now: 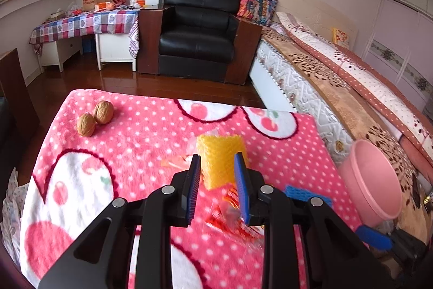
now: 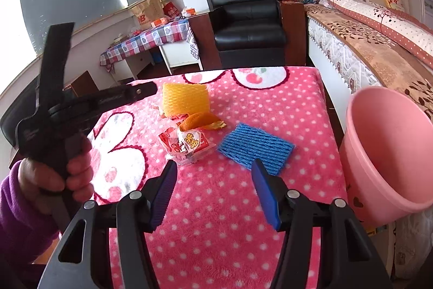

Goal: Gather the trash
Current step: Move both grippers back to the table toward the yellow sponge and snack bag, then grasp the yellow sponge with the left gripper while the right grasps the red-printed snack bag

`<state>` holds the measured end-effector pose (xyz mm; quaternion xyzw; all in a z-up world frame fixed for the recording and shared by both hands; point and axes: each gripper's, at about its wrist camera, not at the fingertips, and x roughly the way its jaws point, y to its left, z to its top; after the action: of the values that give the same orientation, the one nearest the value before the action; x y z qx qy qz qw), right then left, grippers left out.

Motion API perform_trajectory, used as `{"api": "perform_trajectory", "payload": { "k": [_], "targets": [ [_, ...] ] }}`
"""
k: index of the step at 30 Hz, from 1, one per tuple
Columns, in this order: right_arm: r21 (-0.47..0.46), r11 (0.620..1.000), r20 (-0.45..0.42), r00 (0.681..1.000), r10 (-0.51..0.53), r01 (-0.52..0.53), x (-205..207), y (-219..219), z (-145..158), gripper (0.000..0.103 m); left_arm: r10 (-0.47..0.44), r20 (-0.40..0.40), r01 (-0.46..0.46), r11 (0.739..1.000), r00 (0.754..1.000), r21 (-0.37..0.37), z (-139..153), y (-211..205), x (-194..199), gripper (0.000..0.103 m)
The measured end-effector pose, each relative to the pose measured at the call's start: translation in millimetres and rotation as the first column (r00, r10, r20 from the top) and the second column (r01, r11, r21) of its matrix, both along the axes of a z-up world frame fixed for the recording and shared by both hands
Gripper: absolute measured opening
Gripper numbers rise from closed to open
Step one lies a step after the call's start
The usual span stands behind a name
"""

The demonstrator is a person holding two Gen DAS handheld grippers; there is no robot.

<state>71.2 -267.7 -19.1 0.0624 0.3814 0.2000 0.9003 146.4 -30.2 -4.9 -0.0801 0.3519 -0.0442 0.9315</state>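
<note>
Two walnuts (image 1: 94,118), two foam nets: yellow (image 2: 186,99), blue (image 2: 255,146).

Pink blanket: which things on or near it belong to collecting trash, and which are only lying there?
For the job:
- yellow foam net
- blue foam net
- orange peel
- snack wrappers
- pink bucket, beside the blanket's right edge
- left hand-held gripper, open
- right hand-held gripper, open

Just lying about:
- two walnuts
- black armchair
- bed
</note>
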Motion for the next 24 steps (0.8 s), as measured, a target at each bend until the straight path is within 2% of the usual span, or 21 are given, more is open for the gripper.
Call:
{"api": "perform_trajectory", "payload": {
  "k": [5,11,12,13,14,24],
  "targets": [
    [0.015,1.000,0.000,1.000,0.022,-0.022,8.3,2.7,-2.8,0.057,0.056,-0.050,-0.056,0.998,0.997,0.008,-14.4,2.7,25.4,0.025],
    [0.022,0.999,-0.023,0.999,0.025,-0.024,16.2,6.3,-10.4,0.057,0.044,-0.069,-0.045,0.999,0.997,-0.019,-26.7,1.6,38.8,0.025],
    [0.020,0.999,-0.024,0.999,0.026,-0.025,16.9,7.4,-11.6,0.057,0.037,-0.061,-0.038,0.999,0.997,-0.018,-27.0,1.0,38.4,0.025],
    [0.018,1.000,-0.027,0.999,0.026,-0.025,18.0,8.1,-12.7,0.057,0.029,-0.051,-0.029,1.000,0.998,-0.010,-26.9,0.0,37.1,0.012],
    [0.018,0.999,-0.029,0.999,0.027,-0.026,18.9,9.4,-13.4,0.057,0.019,-0.050,-0.019,1.000,0.999,-0.007,-26.9,-1.0,36.3,0.008],
    [0.037,0.997,-0.050,0.997,0.063,-0.061,34.8,29.3,-17.8,0.057,0.015,0.010,-0.014,0.997,1.000,-0.070,0.3,23.4,-5.8,0.005]
  ]
}}
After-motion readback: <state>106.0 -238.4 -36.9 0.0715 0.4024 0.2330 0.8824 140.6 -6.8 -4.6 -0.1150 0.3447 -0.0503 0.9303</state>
